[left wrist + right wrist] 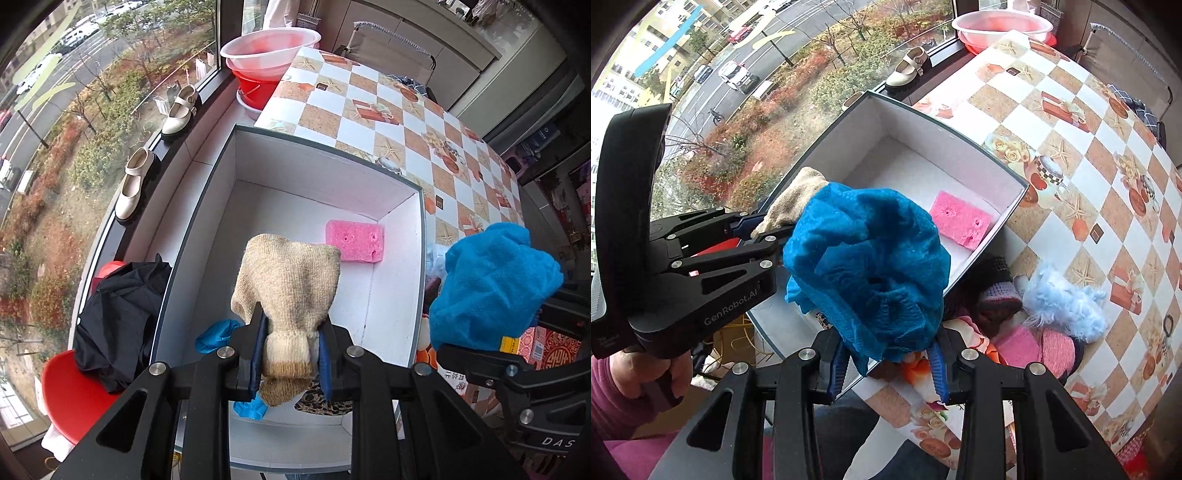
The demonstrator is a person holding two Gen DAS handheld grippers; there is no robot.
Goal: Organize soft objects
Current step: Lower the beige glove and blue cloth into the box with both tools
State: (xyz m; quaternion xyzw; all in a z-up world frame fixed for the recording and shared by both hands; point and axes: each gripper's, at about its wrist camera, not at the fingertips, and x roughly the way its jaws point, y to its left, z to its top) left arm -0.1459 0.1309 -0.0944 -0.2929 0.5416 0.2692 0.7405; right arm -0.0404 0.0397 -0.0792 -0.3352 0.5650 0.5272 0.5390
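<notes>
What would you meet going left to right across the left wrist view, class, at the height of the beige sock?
Black garment → beige sock → pink sponge → blue cloth.

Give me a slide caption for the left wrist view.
Left gripper holds a beige knit sock over the white box containing a pink sponge.

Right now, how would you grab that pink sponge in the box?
Probably from above, pinching its two long sides. The pink sponge lies flat on the floor of the white box, tucked near the far corner, so walls block a sideways reach.
</notes>
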